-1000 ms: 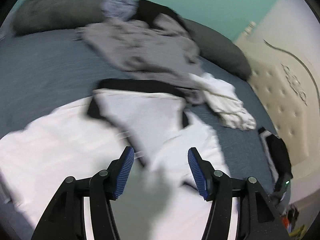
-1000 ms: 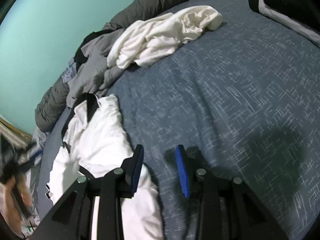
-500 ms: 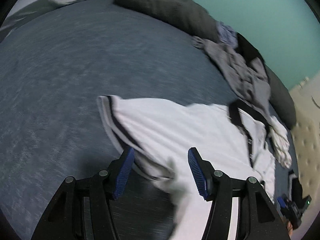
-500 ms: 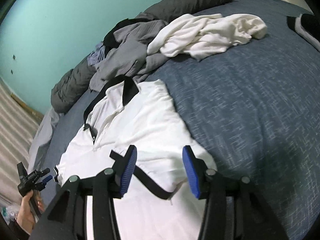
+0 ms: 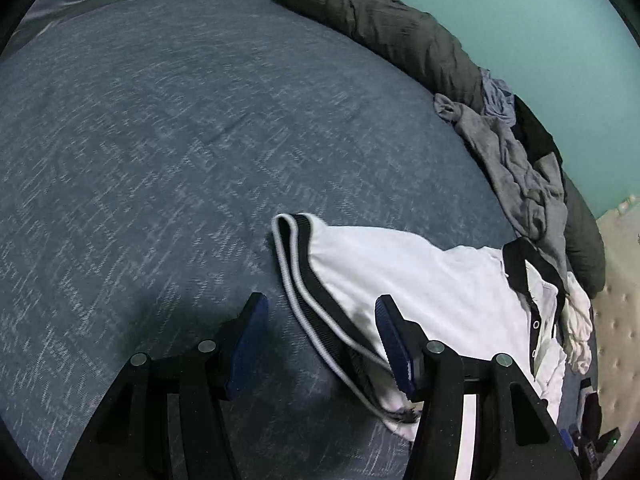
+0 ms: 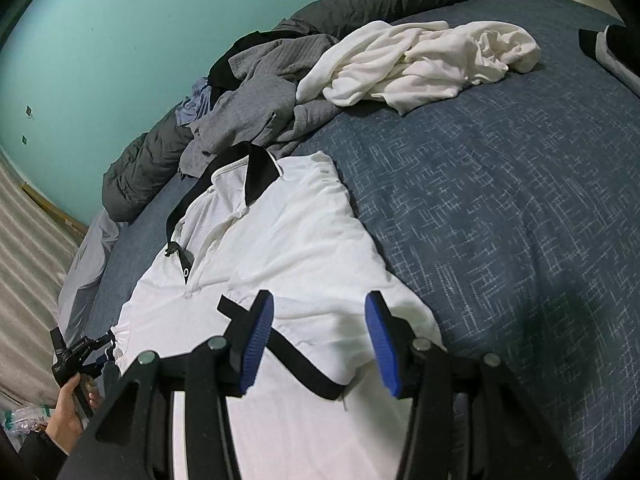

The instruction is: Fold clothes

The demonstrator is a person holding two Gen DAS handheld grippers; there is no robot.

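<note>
A white polo shirt (image 6: 288, 240) with a black collar (image 6: 260, 172) lies spread on the blue bedspread (image 6: 500, 200). In the left wrist view the shirt (image 5: 420, 280) shows its black-and-white striped sleeve cuff (image 5: 304, 292) between the fingers of my open left gripper (image 5: 320, 340). My right gripper (image 6: 316, 340) is open just above the other sleeve with its black band (image 6: 304, 368). Both grippers are empty.
A crumpled white garment (image 6: 420, 64) and a grey garment (image 6: 256, 100) lie beyond the shirt. Dark grey pillows (image 5: 392, 28) line the teal wall. A black-and-white folded item (image 6: 612, 52) sits at the far right. The left gripper and hand (image 6: 76, 360) show in the right wrist view.
Both grippers have come in closer to the shirt's sleeves. The left view swung from the shirt's body to the striped cuff. The shirt now lies flatter.
</note>
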